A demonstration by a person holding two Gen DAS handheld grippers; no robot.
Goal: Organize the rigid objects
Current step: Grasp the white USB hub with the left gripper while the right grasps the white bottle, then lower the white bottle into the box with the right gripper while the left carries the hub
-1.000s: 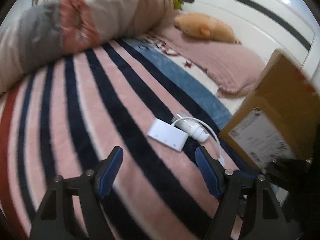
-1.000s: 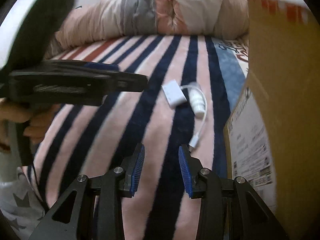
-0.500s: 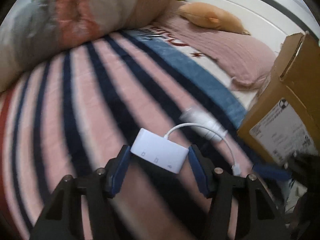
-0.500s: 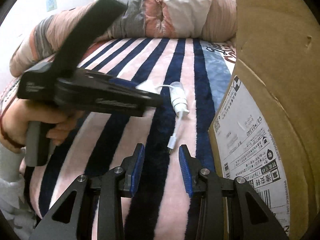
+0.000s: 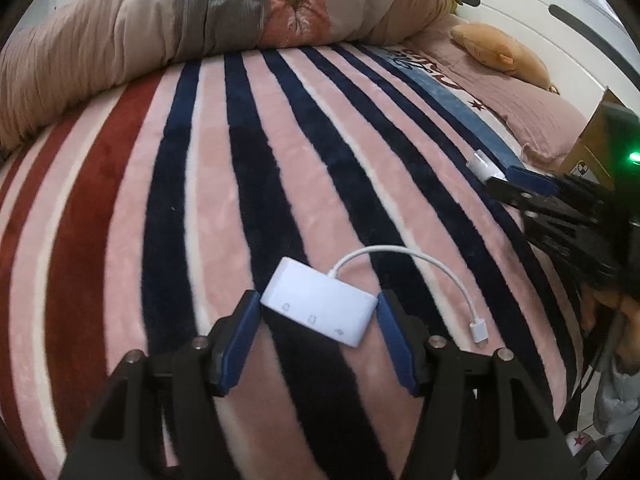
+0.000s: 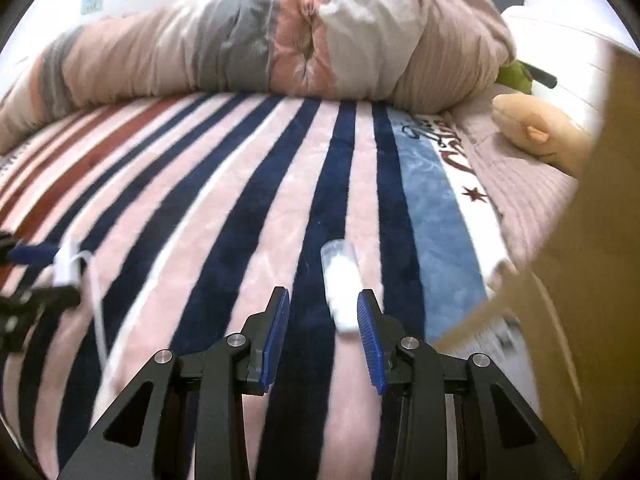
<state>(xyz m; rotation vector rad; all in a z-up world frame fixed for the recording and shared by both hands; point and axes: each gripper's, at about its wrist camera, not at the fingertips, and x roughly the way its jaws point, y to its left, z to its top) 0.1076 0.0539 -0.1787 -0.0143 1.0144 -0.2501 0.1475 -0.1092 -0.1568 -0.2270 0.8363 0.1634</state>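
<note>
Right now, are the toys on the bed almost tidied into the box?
Nothing looks put away yet. The left gripper has its open jaws around the white adapter on the striped blanket. The right gripper is open beside the small white tube. Gripping and carrying both to the cardboard box are left.

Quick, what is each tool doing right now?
Left tool: open, straddling the white hub.
Right tool: open, white tube between its fingers.

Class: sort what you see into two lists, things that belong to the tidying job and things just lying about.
Job: white rectangular plastic adapter hub with cable; small white plastic bottle; brown cardboard box.
Lying about: rolled pink-grey quilt; tan plush toy; striped fleece blanket.
</note>
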